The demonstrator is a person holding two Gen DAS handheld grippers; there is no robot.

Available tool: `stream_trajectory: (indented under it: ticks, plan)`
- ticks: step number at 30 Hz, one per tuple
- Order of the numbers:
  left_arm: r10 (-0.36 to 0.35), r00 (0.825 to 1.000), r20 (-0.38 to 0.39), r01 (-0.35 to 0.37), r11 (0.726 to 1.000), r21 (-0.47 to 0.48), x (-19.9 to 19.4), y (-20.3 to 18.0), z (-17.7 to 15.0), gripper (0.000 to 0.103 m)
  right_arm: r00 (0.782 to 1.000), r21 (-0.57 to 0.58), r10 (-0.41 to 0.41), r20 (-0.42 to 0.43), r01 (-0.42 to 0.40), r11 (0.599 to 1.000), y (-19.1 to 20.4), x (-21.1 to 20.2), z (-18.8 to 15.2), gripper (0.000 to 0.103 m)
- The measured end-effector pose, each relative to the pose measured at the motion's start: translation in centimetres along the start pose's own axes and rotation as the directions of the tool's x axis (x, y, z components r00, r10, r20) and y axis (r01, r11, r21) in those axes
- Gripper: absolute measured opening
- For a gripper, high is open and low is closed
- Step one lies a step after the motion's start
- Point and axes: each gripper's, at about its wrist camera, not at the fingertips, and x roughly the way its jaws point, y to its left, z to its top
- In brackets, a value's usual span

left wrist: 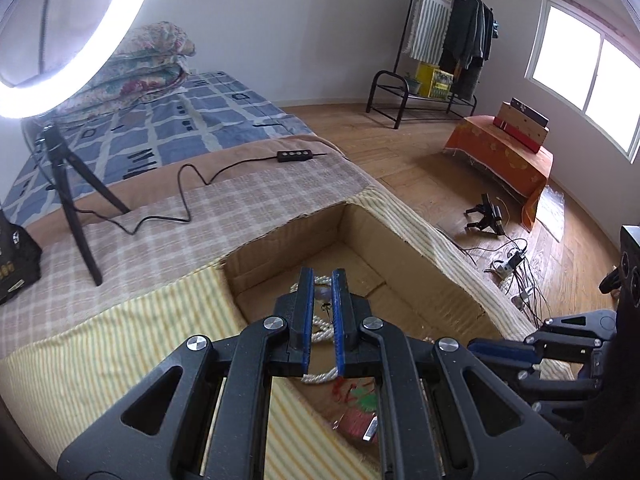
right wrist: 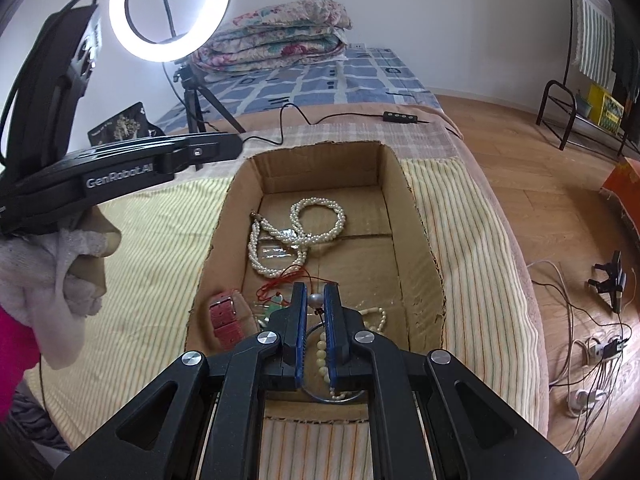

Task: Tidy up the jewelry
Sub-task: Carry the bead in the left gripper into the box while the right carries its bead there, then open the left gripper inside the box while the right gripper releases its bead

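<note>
An open cardboard box (right wrist: pixel 420 248) set into the bed holds jewelry: a twisted white pearl necklace (right wrist: pixel 320 220), a pink watch (right wrist: pixel 226 316), a red cord piece (right wrist: pixel 280 280) and cream beads (right wrist: pixel 372 316). My right gripper (right wrist: pixel 315 300) is over the near end of the box, shut on a single pearl bead (right wrist: pixel 315 300) that shows between its fingertips. My left gripper (left wrist: pixel 322 280) hovers above the box (left wrist: pixel 400 240), jaws narrowly apart with a small dark item (left wrist: pixel 326 305) between the pads; the pearl necklace (left wrist: pixel 320 330) lies below it.
A ring light on a tripod (right wrist: pixel 170 8) stands on the bed behind the box, its cable and remote (right wrist: pixel 400 116) across the blanket. Folded quilts (right wrist: pixel 280 36) lie at the head. Wires and a power strip (right wrist: pixel 596 348) lie on the wood floor to the right.
</note>
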Motion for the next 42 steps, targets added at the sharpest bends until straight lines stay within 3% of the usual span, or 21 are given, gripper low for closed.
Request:
stream_trajectory:
  ticks: [11, 25, 27, 29, 31, 32, 34, 36, 38, 42]
  plan:
    - [-0.027, 0.999, -0.026, 0.027, 1.0, 0.002, 3.3, -2.4, 0.9, 0.007, 1.0, 0.015, 0.022, -0.015, -0.022, 1.0, -1.1, 1.3, 0.0, 0.007]
    - [-0.032, 0.999, -0.01, 0.032, 0.999, 0.009, 3.3, -3.3, 1.5, 0.007, 1.0, 0.001, 0.02, -0.004, -0.02, 1.0, -0.9, 1.1, 0.0, 0.007]
    - [-0.03, 1.0, -0.008, 0.03, 0.999, 0.011, 3.1, -3.3, 1.6, 0.007, 1.0, -0.004, 0.016, -0.006, -0.016, 1.0, -0.8, 1.2, 0.0, 0.014]
    - [-0.026, 1.0, -0.009, 0.026, 1.0, 0.011, 3.0, -3.4, 1.6, 0.007, 1.0, -0.007, 0.015, -0.005, -0.015, 1.0, -0.7, 1.1, 0.0, 0.033]
    - [-0.024, 1.0, -0.01, 0.024, 1.0, 0.013, 2.9, -3.4, 1.6, 0.007, 1.0, -0.012, 0.008, 0.003, -0.008, 1.0, -0.6, 1.0, 0.0, 0.039]
    - [-0.022, 1.0, -0.009, 0.022, 1.0, 0.014, 2.8, -3.5, 1.6, 0.009, 1.0, -0.016, 0.006, 0.005, -0.006, 1.0, -0.6, 0.9, 0.0, 0.039]
    - [-0.02, 1.0, -0.002, 0.02, 1.0, 0.015, 2.6, -3.5, 1.6, 0.03, 1.0, -0.021, 0.002, 0.006, -0.002, 1.0, -0.5, 0.9, 0.0, 0.042]
    - [-0.012, 1.0, 0.014, 0.012, 1.0, 0.017, 2.3, -3.5, 1.6, 0.053, 1.0, -0.025, -0.006, 0.013, 0.007, 1.0, -0.4, 0.7, 0.0, 0.053]
    - [-0.005, 1.0, 0.029, 0.004, 1.0, 0.023, 2.0, -3.7, 1.7, 0.062, 1.0, -0.029, -0.016, 0.025, 0.017, 0.999, -0.3, 0.6, 0.0, 0.066]
    - [0.011, 0.999, 0.04, -0.012, 1.0, 0.029, 1.6, -3.8, 1.8, 0.077, 0.999, -0.035, -0.041, 0.031, 0.042, 0.998, -0.1, 0.3, 0.0, 0.069]
